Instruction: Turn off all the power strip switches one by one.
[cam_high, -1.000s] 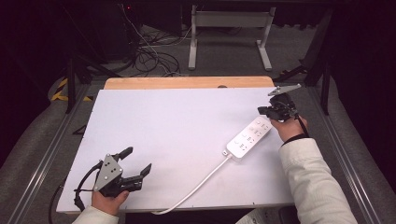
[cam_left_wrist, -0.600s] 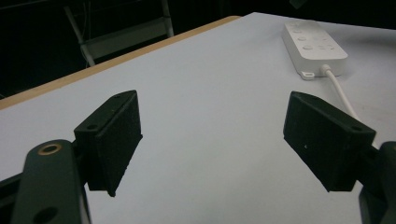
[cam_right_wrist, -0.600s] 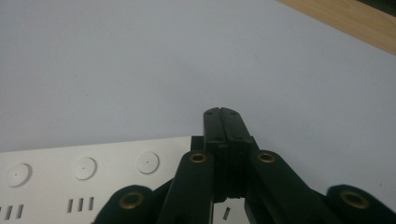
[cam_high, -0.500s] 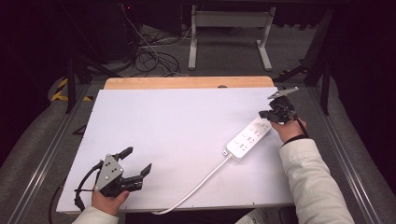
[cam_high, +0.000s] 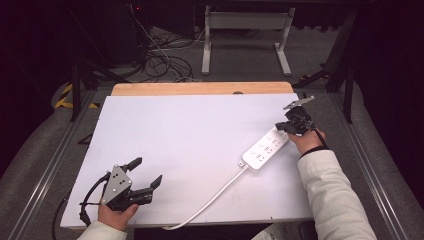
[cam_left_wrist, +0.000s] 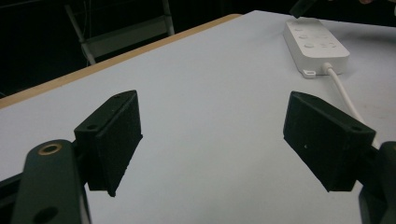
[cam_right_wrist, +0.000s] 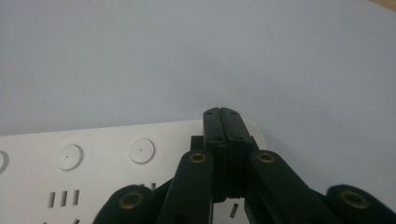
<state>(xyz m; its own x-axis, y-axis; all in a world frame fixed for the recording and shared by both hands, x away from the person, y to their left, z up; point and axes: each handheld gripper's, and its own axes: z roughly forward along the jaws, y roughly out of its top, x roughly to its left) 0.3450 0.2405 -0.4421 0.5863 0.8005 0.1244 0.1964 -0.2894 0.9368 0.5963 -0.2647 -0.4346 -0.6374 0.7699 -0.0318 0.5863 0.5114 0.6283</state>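
Observation:
A white power strip (cam_high: 265, 147) lies on the right side of the white table top (cam_high: 195, 140), and its white cord (cam_high: 210, 200) runs off the front edge. My right gripper (cam_high: 283, 127) is shut with nothing between its jaws, its tips over the strip's far end. In the right gripper view the closed jaws (cam_right_wrist: 226, 122) sit just above the strip (cam_right_wrist: 93, 163), near its round buttons; whether they touch it I cannot tell. My left gripper (cam_high: 146, 173) rests open at the front left of the table, and its wide-apart jaws (cam_left_wrist: 212, 140) face the strip (cam_left_wrist: 315, 44).
A wooden edge (cam_high: 200, 88) borders the table's far side. Beyond it stand a metal frame (cam_high: 245, 35) and loose cables (cam_high: 160, 57) on the floor. Metal rails (cam_high: 45, 175) run along both sides of the table.
My right gripper has sunk a little toward the far end of the power strip. The left gripper has stayed put.

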